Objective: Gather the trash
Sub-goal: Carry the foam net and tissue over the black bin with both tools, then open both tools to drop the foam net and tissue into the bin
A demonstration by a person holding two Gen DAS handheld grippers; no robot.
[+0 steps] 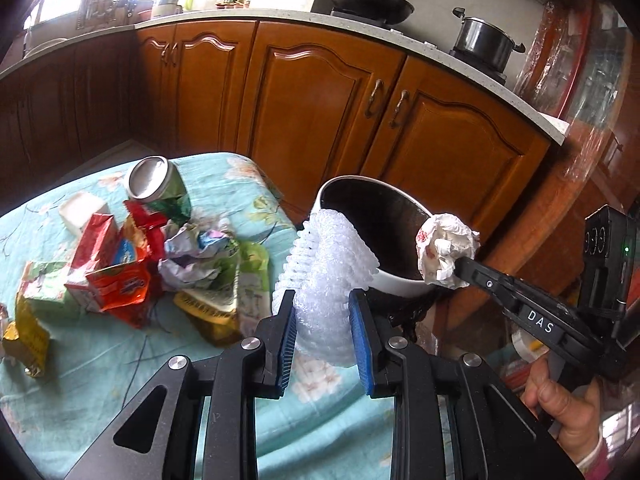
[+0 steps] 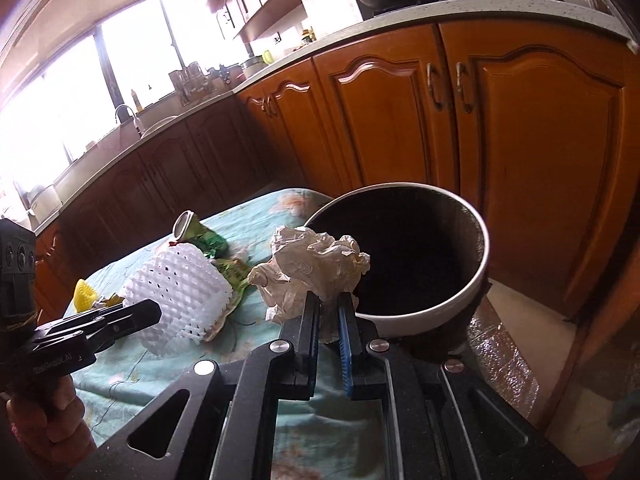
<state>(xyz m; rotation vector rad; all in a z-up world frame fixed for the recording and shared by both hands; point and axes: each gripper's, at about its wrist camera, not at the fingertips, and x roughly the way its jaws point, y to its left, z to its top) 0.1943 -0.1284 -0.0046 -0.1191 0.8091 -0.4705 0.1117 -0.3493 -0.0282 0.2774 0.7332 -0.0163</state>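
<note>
My left gripper (image 1: 322, 300) is shut on a white foam fruit net (image 1: 326, 264), held just short of the rim of a white bin with a black liner (image 1: 396, 278). My right gripper (image 2: 329, 300) is shut on a crumpled white paper ball (image 2: 312, 264), held at the near rim of the bin (image 2: 432, 308). The paper ball (image 1: 444, 248) and right gripper also show at the right of the left wrist view; the foam net (image 2: 180, 292) and left gripper show at the left of the right wrist view. A pile of wrappers (image 1: 132, 268) and a crushed can (image 1: 158, 182) lie on the table.
The table has a light blue flowered cloth (image 1: 80, 380). Wooden kitchen cabinets (image 1: 320, 108) stand behind it, with a wok (image 1: 368, 0) and a pot (image 1: 484, 44) on the counter. A yellow foam piece (image 2: 86, 294) lies on the table's left.
</note>
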